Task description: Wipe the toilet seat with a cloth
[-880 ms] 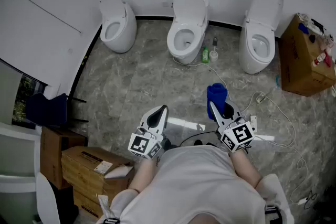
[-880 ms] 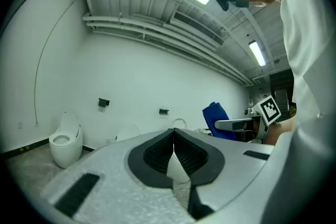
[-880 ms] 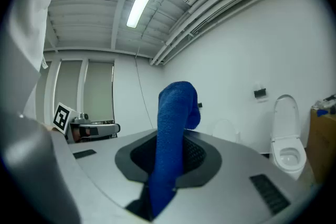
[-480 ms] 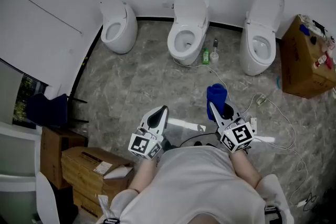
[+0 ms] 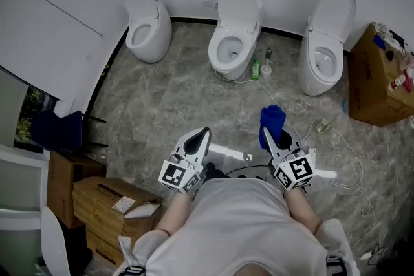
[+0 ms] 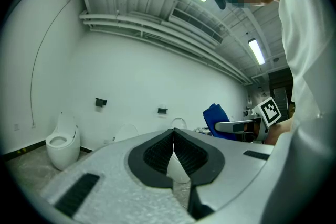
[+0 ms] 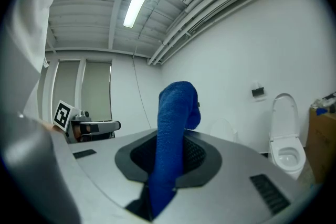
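Three white toilets stand along the far wall: the left toilet, the middle toilet and the right toilet, all with lids up. My right gripper is shut on a blue cloth, which sticks up between its jaws. My left gripper is shut with nothing in it, and its jaws meet. Both grippers are held close to the person's chest, well back from the toilets.
A green bottle and a second bottle stand between the middle and right toilets. Cables run over the marble floor at right. Cardboard boxes sit at right and lower left. A blue chair stands at left.
The view has shifted a little: the toilets sit slightly farther right and the grippers slightly lower. The cloth stays in the right gripper.
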